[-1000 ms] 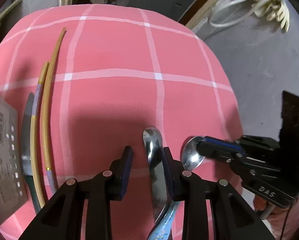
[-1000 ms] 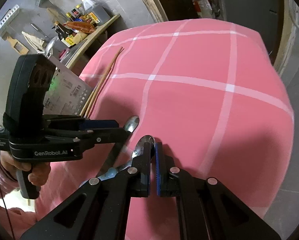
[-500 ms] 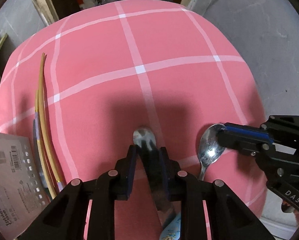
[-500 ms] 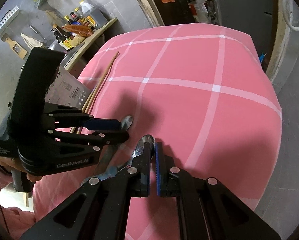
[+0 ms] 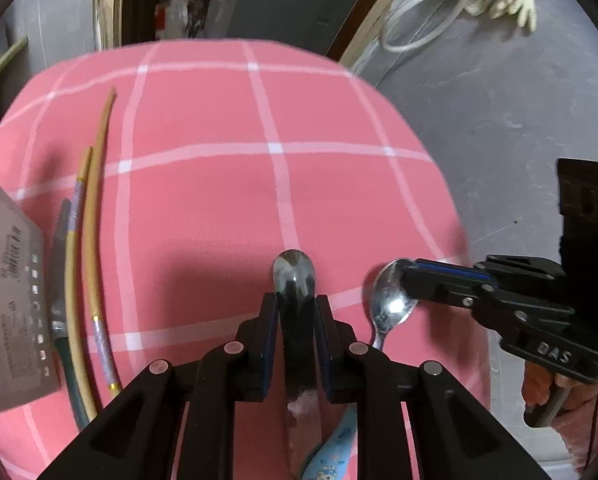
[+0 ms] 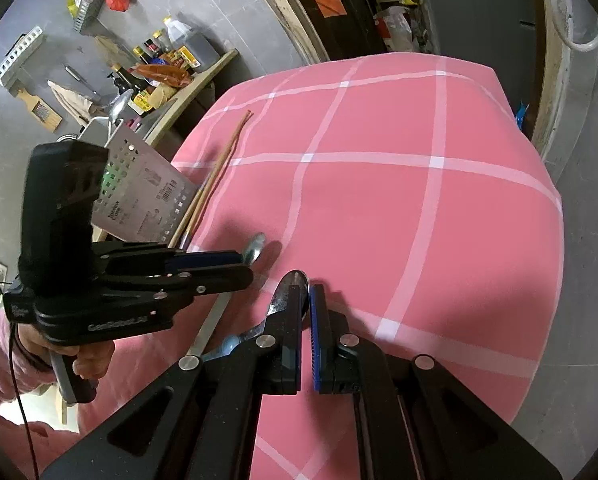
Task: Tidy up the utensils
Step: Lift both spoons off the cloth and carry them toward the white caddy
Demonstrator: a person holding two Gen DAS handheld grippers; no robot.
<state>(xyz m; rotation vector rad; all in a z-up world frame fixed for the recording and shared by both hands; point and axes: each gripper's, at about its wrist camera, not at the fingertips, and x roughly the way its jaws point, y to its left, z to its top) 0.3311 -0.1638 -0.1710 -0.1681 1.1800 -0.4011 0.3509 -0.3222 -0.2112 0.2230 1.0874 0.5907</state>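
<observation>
— What is the left hand-held gripper [image 5: 297,304] doing?
— Its jaws have just been closing, and its two pads are now pressing on the flat blade of a knife [image 5: 295,276]. The rounded tip is sticking out ahead of the fingers, above the pink checked cloth of the counter [image 5: 339,120], near the middle of its near edge.
— And the right hand-held gripper [image 6: 305,300]?
— Its jaws are standing almost together, pinching the bowl of a spoon [image 6: 283,300] at their tips. The spoon's handle is trailing back under the fingers towards the person. It is sitting just beside the knife, nearer the counter's right edge.
— Is either one resting on the cloth?
— That is not showing clearly.
— What is lying along the left edge?
— A pair of chopsticks [image 5: 95,200] is lying side by side there, pointing towards the far edge. A grey perforated box [image 5: 7,300] is standing just beside them, right at that edge.
</observation>
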